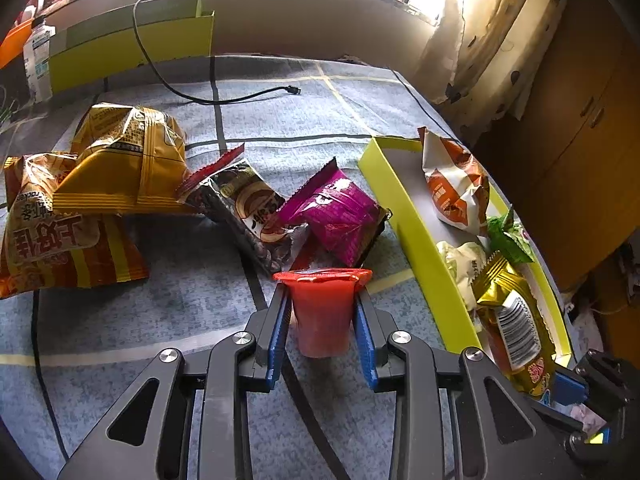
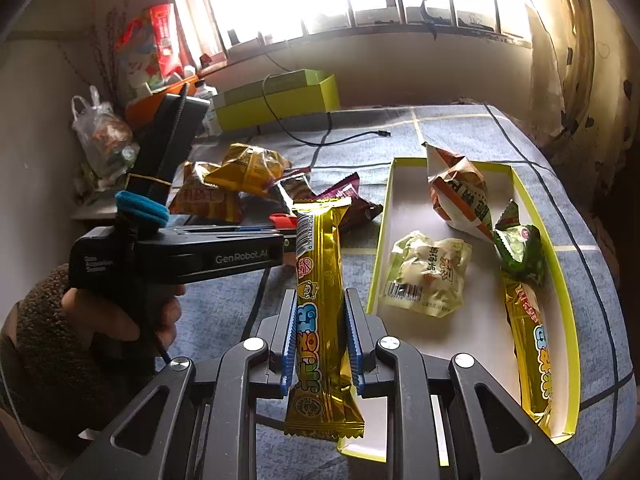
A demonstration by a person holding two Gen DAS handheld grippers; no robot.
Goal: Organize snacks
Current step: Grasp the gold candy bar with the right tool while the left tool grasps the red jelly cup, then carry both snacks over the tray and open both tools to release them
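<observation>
My left gripper (image 1: pixel 322 300) is shut on a red jelly cup (image 1: pixel 322 312), held above the blue cloth just left of the yellow-rimmed tray (image 1: pixel 404 208). My right gripper (image 2: pixel 320 308) is shut on a long gold snack bar (image 2: pixel 320 300), held upright just left of the tray (image 2: pixel 380 240). The tray holds an orange-white bag (image 2: pixel 460 196), a pale green packet (image 2: pixel 428 272), a green packet (image 2: pixel 520 248) and another gold bar (image 2: pixel 532 344). Loose on the cloth lie a magenta packet (image 1: pixel 336 216), a dark seed bag (image 1: pixel 248 208) and two orange-yellow chip bags (image 1: pixel 128 156).
A black cable (image 1: pixel 224 98) with a loose plug lies across the far cloth. A yellow-green box (image 1: pixel 128 48) stands at the back by the wall. A plastic bag (image 2: pixel 100 132) and clutter sit at the left. A curtain (image 1: pixel 492 40) hangs at the right.
</observation>
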